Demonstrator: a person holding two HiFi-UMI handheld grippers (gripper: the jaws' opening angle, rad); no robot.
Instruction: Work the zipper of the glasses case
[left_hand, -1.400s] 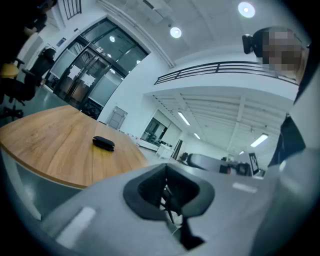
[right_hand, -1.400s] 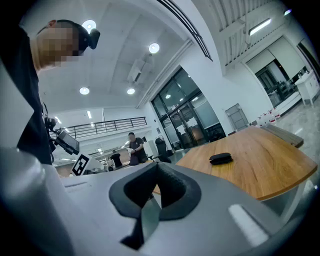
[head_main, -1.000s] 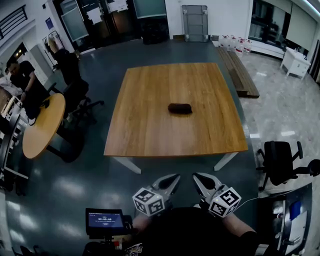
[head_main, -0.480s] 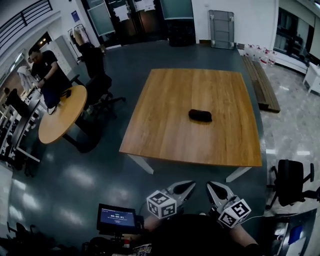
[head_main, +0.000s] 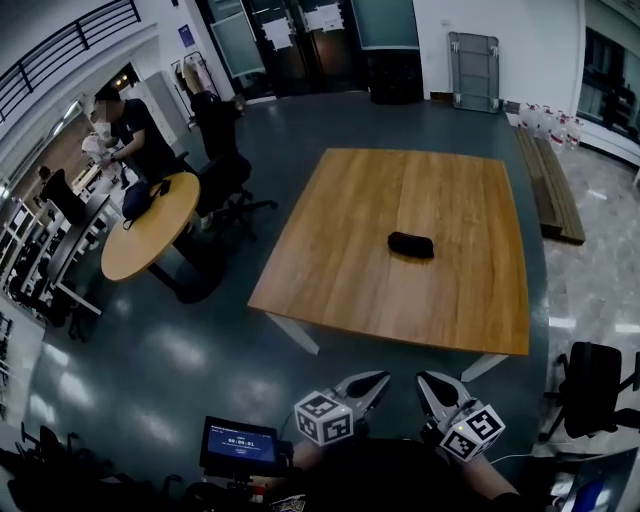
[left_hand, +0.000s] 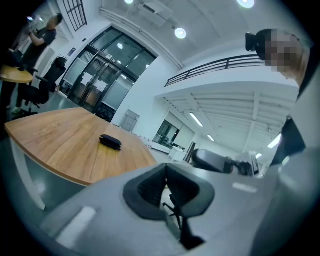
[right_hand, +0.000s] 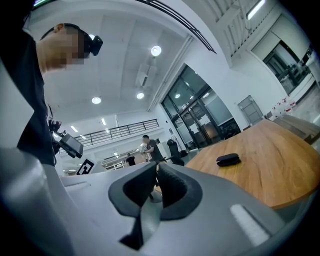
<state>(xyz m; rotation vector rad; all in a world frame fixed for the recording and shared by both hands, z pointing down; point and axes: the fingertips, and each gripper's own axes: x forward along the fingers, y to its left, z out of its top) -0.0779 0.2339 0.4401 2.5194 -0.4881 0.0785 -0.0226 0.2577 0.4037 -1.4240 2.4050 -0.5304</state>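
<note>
While both hand-held grippers hang low in front of the person, well short of the table's near edge, a small black glasses case (head_main: 411, 244) lies flat near the middle of a square wooden table (head_main: 330, 280). The left gripper (head_main: 383, 378) has its 2 jaws pressed together with nothing between them. The right gripper (head_main: 424, 380) likewise has its jaws drawn together, holding nothing. Both point toward the table. A small lit screen (head_main: 240, 447) sits at the person's left, and 2 people stand near a round table (head_main: 150, 230) far off to the left.
</note>
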